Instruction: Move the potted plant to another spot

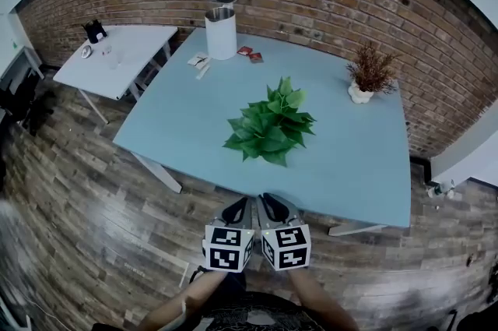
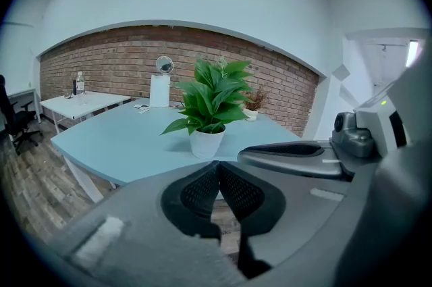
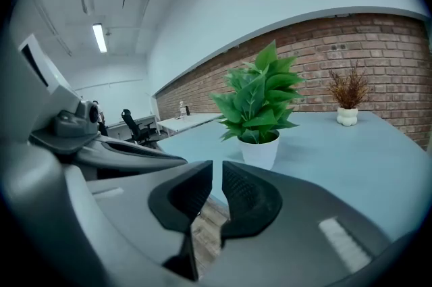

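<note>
The potted plant (image 1: 270, 127), green leaves in a white pot (image 2: 206, 142), stands near the middle of the light blue table (image 1: 350, 166). My two grippers hang side by side over the wooden floor, just short of the table's near edge, both pointing at the plant. The left gripper (image 1: 237, 205) is shut, its fingertips touching and nothing between them (image 2: 217, 164). A narrow gap shows between the jaws of the right gripper (image 1: 267, 201), and it holds nothing (image 3: 217, 164). In the right gripper view the plant (image 3: 260, 100) rises straight ahead beyond the jaws.
A dried plant in a small white pot (image 1: 370, 72) stands at the table's far right corner. A white bin with a round mirror (image 1: 221, 29) and small red packets (image 1: 250, 54) sit at the far edge. A white side table (image 1: 117, 57) and an office chair (image 1: 23, 100) are at left; a brick wall lies behind.
</note>
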`<state>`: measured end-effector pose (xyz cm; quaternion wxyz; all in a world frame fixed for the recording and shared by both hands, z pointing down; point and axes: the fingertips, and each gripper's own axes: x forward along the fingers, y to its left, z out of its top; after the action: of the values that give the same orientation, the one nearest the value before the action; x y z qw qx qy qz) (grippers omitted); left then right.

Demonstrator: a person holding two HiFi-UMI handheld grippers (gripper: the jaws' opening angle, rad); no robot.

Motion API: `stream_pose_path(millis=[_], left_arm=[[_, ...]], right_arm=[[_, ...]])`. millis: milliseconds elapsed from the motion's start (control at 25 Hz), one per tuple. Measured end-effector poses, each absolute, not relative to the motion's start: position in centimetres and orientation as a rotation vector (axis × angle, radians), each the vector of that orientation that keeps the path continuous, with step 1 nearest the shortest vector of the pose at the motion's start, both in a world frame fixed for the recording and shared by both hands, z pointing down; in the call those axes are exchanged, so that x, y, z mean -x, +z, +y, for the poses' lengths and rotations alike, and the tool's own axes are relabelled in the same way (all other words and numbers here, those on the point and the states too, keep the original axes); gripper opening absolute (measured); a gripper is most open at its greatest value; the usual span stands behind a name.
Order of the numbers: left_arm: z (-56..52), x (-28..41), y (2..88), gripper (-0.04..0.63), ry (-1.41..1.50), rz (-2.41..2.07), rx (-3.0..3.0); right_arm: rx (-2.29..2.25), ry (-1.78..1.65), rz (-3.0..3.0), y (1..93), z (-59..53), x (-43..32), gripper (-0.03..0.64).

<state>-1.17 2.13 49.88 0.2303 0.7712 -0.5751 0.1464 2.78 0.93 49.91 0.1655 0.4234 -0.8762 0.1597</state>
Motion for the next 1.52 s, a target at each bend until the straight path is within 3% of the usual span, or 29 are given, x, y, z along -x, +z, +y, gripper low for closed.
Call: stream_pose_path(millis=[760, 1520], left_arm=[[-2.7, 4.9, 50.5, 0.0, 0.393, -1.469, -2.208], [-5.4, 6.9, 51.6, 0.0, 0.409, -1.464, -2.205]], right_arm=[[-1.416, 0.427, -2.347, 51.5, -3.9, -0.4, 0.117], [-1.522, 0.414, -2.257, 54.5, -8.8, -1.4, 0.326]])
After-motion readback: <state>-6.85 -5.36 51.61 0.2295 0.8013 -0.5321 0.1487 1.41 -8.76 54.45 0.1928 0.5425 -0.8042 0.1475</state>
